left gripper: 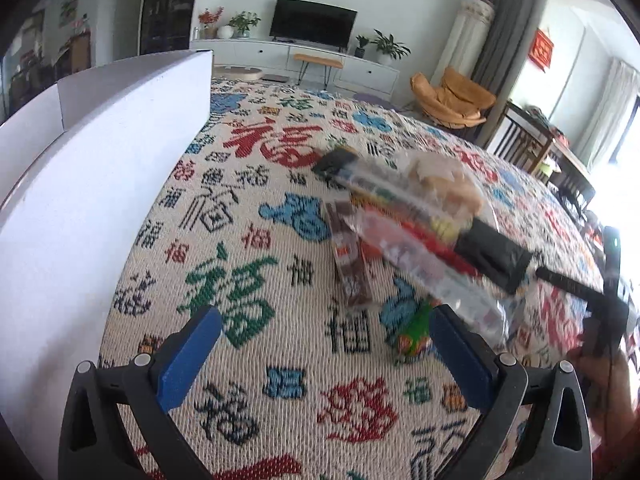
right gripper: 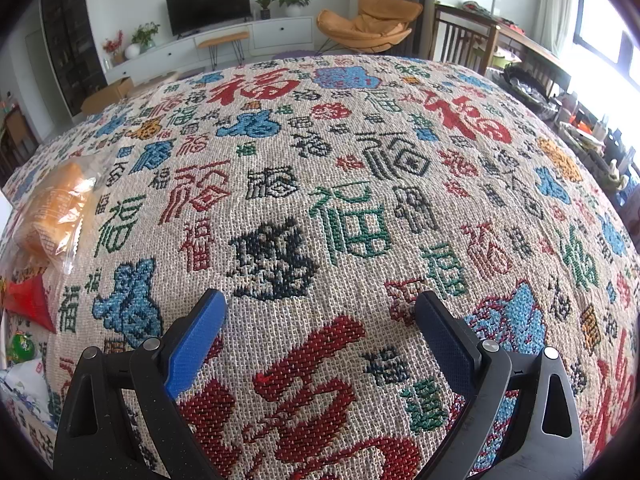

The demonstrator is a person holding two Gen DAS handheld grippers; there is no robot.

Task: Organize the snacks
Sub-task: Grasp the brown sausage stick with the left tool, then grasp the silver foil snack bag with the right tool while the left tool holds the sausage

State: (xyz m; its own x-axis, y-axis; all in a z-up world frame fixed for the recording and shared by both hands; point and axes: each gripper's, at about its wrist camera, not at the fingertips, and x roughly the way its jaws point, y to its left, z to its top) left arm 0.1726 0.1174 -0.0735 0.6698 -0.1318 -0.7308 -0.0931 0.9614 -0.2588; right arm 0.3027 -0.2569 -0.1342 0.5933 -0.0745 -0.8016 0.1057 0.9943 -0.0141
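Observation:
A heap of snacks lies on the patterned cloth (left gripper: 280,208), ahead and right of my left gripper (left gripper: 324,354). In it are a long packet with black ends (left gripper: 492,252), a bagged bread roll (left gripper: 444,184), brown bar packets (left gripper: 352,268), a clear bag (left gripper: 436,284) and a green sweet (left gripper: 416,332) beside my right-hand finger. The left gripper is open and holds nothing. A white box wall (left gripper: 100,168) stands close on its left. My right gripper (right gripper: 320,340) is open over bare cloth (right gripper: 360,184). The bread bag (right gripper: 56,216), a red packet (right gripper: 30,300) and the green sweet (right gripper: 22,346) lie at its far left.
A hand (left gripper: 612,392) holding a black device (left gripper: 600,308) is at the right edge of the left wrist view. Beyond the table's far edge are a TV (left gripper: 312,22) on a white cabinet, an orange chair (right gripper: 368,24) and a wooden table (right gripper: 500,40).

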